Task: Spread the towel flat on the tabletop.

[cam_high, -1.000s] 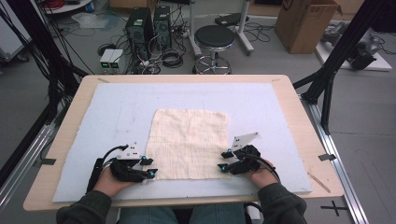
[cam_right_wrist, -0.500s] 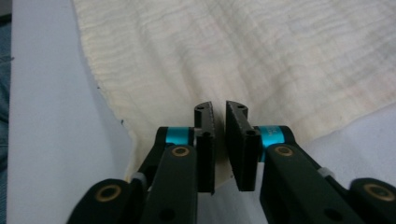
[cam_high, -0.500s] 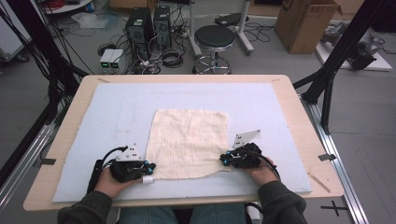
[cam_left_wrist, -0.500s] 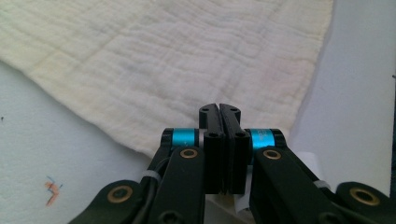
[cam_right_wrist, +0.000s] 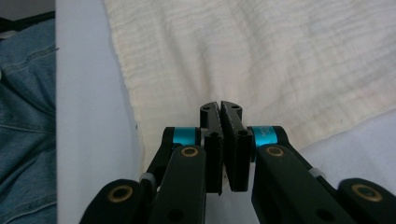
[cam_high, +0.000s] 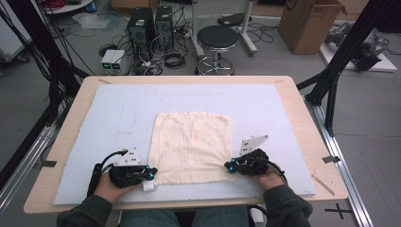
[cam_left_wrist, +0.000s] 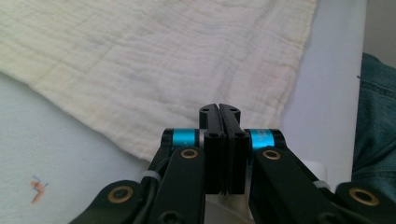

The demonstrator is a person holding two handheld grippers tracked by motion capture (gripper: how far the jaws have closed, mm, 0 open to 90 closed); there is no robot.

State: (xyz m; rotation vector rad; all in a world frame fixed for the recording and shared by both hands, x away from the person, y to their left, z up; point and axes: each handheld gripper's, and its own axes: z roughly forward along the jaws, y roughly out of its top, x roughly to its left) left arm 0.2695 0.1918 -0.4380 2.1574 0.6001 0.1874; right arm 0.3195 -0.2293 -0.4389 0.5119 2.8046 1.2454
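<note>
- We see a cream, square, crinkled cotton cloth (cam_high: 191, 146) lying flat at the centre of the pale blue mat (cam_high: 118, 113) on the wooden tabletop (cam_high: 302, 109).
- Our left hand-held gripper (cam_high: 150, 174) has just clenched on the cloth's lower-left corner.
- Our right hand-held gripper (cam_high: 229, 165) has just clenched on its lower-right corner.

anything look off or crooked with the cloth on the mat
Nothing stands out. The cream cloth lies flat and nearly square on the blue mat, its near edge slightly wavy where the left gripper and right gripper meet its corners.
</note>
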